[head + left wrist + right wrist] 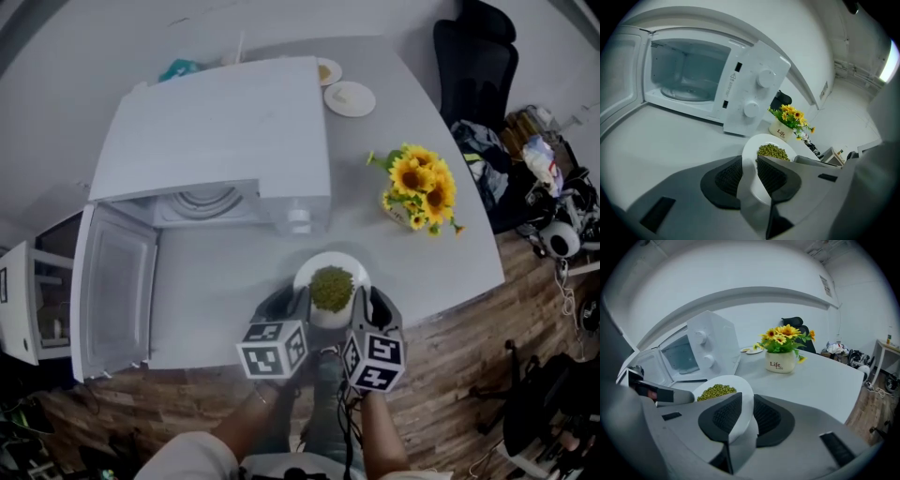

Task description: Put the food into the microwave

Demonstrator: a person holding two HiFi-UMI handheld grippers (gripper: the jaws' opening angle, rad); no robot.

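With left gripper (296, 306) and right gripper (366, 306), clamps opposite rims of the white bowl (315, 267) of green beans (331, 287) at frame's lower centre, apart from the open microwave (216, 131) at upper left.

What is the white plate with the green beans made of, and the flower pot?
The plate looks like glazed ceramic: smooth, even white with a rounded rim, though it might be hard plastic. The flower pot also seems ceramic: plain white, smooth, with printed lettering.
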